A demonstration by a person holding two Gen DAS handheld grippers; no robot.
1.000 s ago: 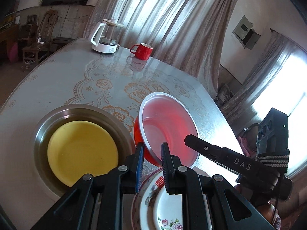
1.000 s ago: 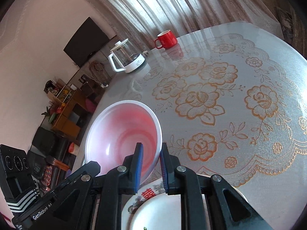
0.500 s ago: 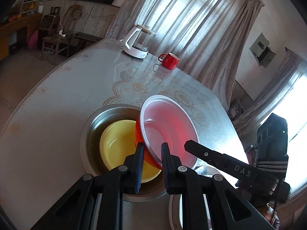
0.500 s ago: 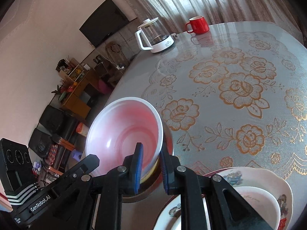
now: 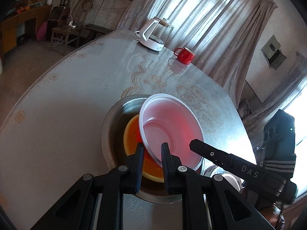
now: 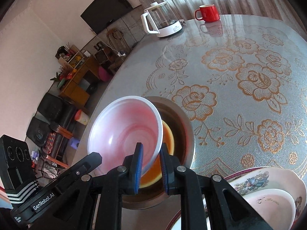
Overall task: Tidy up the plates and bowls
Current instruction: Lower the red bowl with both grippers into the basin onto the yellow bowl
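A red bowl with a white inside (image 5: 168, 128) is held tilted by both grippers. My left gripper (image 5: 152, 153) is shut on its near rim. My right gripper (image 6: 151, 153) is shut on the opposite rim and shows in the left wrist view (image 5: 211, 153). The red bowl (image 6: 124, 132) hangs over a yellow bowl (image 5: 132, 138) that sits inside a wide steel basin (image 5: 113, 118) on the table. The yellow bowl (image 6: 168, 136) and the basin (image 6: 184, 126) are partly hidden behind it.
Stacked floral plates (image 6: 268, 191) lie at the table's near right edge. A glass kettle (image 5: 153, 36) and a red mug (image 5: 185, 55) stand at the far side. The table carries a flowered cloth (image 6: 249, 76). The table edge curves at left.
Both grippers have carried the red bowl leftward from beside the plates to over the yellow bowl in the steel basin, and it now sits lower above the yellow bowl.
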